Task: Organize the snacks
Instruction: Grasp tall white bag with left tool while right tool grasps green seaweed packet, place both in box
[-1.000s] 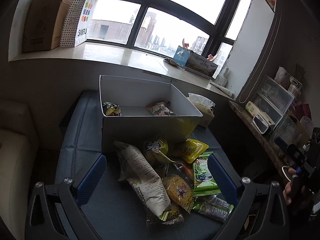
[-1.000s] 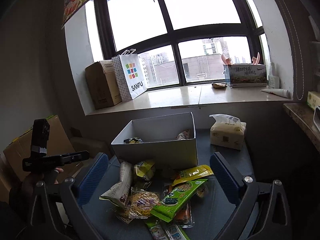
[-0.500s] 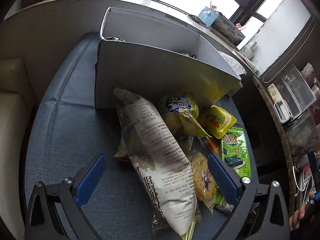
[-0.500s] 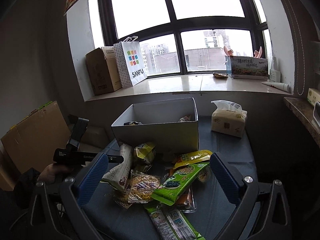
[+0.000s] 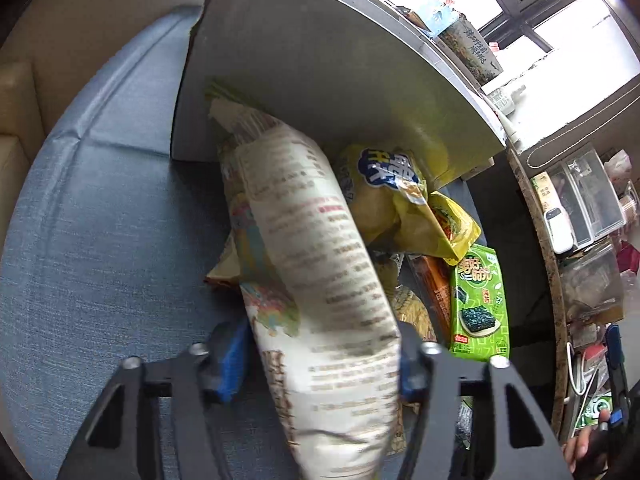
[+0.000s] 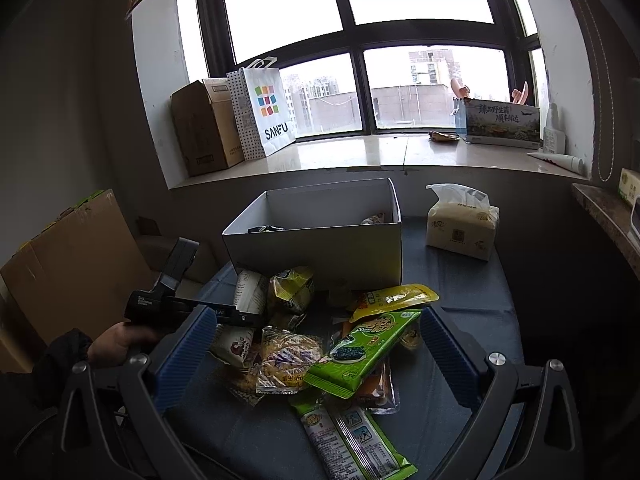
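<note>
Beside the grey cardboard box [image 5: 320, 60], our left gripper [image 5: 320, 364], jaws just closing, clamps the long white printed snack bag [image 5: 320, 280]; next we lift it into the box, while our right gripper [image 6: 320, 344] hangs apart.

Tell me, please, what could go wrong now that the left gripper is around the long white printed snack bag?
The left gripper has just closed on the long white printed snack bag near one end, so the rest may sag or slip. The yellow crinkled packet leans against it and could be dragged along. The bag might also catch the grey cardboard box's near wall.
</note>
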